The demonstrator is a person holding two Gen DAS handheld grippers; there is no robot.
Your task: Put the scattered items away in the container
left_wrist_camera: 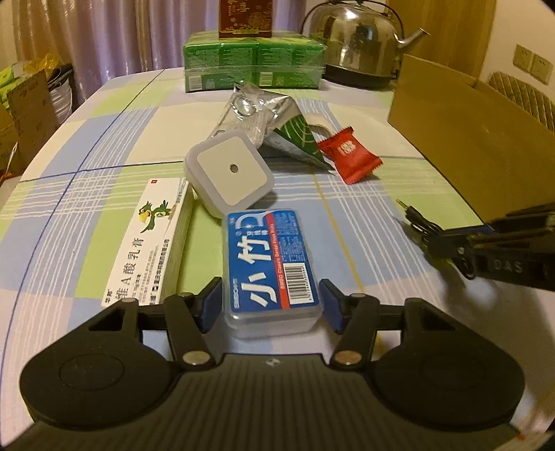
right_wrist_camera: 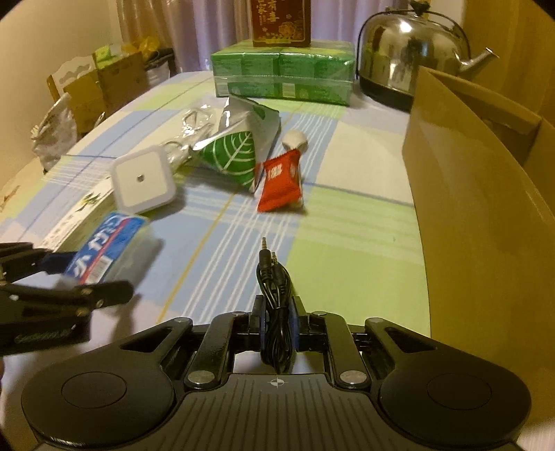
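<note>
Left tool (left_wrist_camera: 270, 305): its blue pads are standing either side of the blue-labelled clear floss-pick box (left_wrist_camera: 270, 270), jaws spread about as wide as the box; whether the pads are actually pressing the box cannot be told from the left wrist view. In the right wrist view the box is appearing tilted and blurred at the left tool. Right tool (right_wrist_camera: 279, 321): jaws are drawn nearly together and pinching a coiled black audio cable (right_wrist_camera: 275, 305), its two jack plugs pointing forward above the checked cloth of the desk (right_wrist_camera: 347, 243). Cardboard container (right_wrist_camera: 468, 208): standing open on the right side of the desk, just beside the right tool. Items lying scattered on the desk: a white ointment carton with a green bird (left_wrist_camera: 149, 243), just beside the box on its left; a white square night light (left_wrist_camera: 229, 173), leaning beyond the box's far end; a silver-and-green foil packet (right_wrist_camera: 239, 149), crumpled, farther on; a red candy wrapper (right_wrist_camera: 281, 184), just to the right of the packet. Standing at the far edge: a wrapped green bundle of packs (right_wrist_camera: 282, 74) with a dark red box (right_wrist_camera: 281, 20) on top, and a steel kettle (right_wrist_camera: 412, 52) to the right of it.
</note>
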